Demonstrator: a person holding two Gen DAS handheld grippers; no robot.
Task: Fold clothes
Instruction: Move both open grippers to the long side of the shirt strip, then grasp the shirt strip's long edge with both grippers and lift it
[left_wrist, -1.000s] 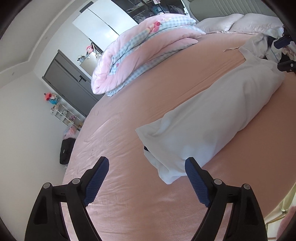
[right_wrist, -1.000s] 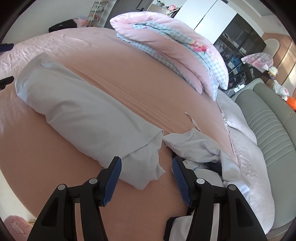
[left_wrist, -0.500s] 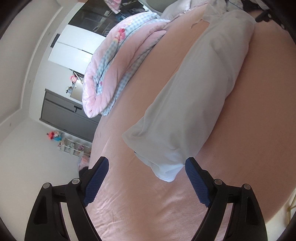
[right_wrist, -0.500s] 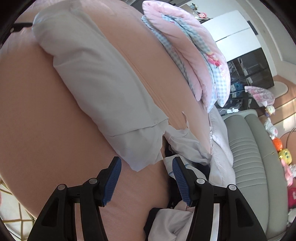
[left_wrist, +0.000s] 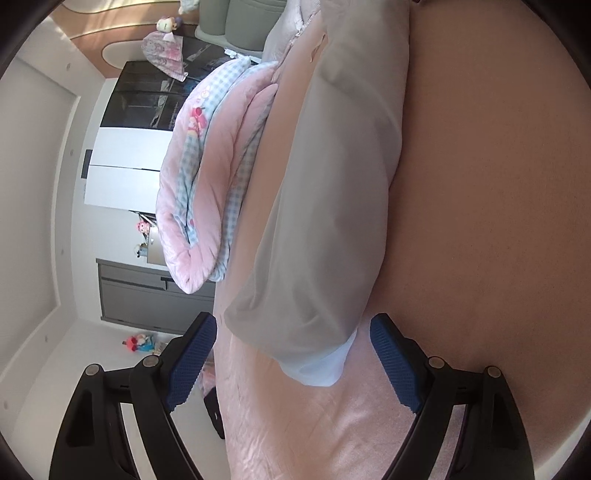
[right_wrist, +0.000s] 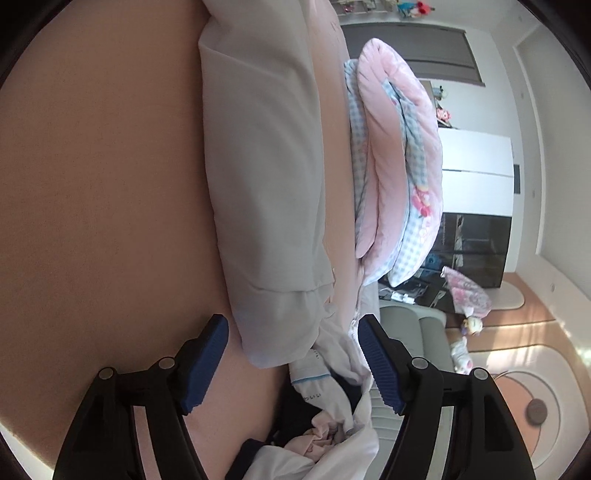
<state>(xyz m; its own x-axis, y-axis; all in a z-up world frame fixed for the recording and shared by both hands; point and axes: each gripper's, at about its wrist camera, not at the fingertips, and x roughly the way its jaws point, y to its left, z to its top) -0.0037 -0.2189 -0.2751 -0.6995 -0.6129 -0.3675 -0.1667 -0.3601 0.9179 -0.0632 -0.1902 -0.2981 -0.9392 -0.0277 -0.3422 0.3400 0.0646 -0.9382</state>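
A long, pale grey-blue folded garment (left_wrist: 332, 206) lies lengthwise on the pink bed (left_wrist: 498, 184). Both views are rolled onto their side. My left gripper (left_wrist: 291, 343) is open, its blue pads either side of the garment's near end without pressing on it. In the right wrist view the other end of the garment (right_wrist: 266, 184) lies between the pads of my right gripper (right_wrist: 293, 349), whose jaws are opening; they do not touch the cloth. Each gripper is hidden from the other's view.
A rolled pink and blue checked quilt (left_wrist: 207, 177) lies along the far side of the bed (right_wrist: 92, 184). A heap of unfolded white and dark clothes (right_wrist: 325, 424) sits just under my right gripper. Beyond the bed stand wardrobes (right_wrist: 476, 206) and a grey sofa (right_wrist: 417, 332).
Both views have rolled about a quarter turn and sunk closer to the bed. Each end of the garment now sits between a gripper's pads. The right jaws have spread wider.
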